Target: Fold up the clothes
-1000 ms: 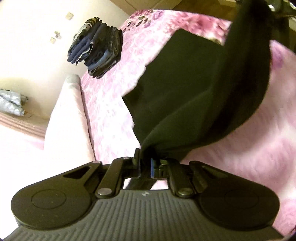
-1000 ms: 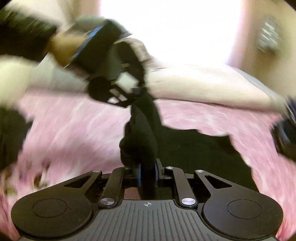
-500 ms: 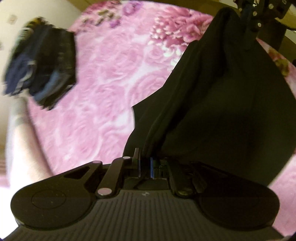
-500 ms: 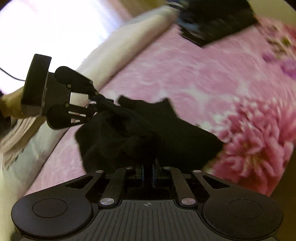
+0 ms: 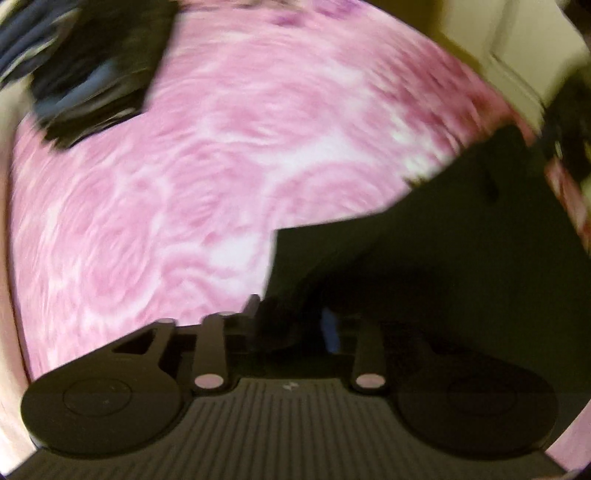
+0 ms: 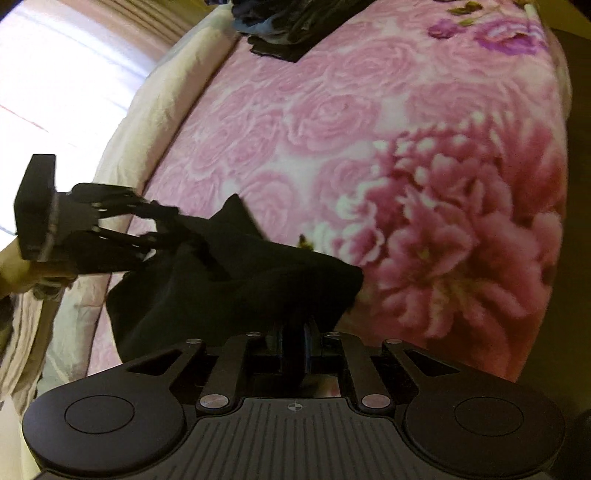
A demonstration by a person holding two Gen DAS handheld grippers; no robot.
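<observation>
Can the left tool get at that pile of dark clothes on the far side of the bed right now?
Probably yes: only bare pink blanket lies between the opening left tool and the pile.

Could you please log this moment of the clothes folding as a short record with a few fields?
surface: pink rose-patterned blanket over a bed
garment: black cloth garment, bunched on the blanket's near part
left gripper: jaws opening, black cloth between its fingers
right gripper: shut on the garment's near edge
background: stack of dark folded clothes at the blanket's far end
image quality: left wrist view blurred
</observation>
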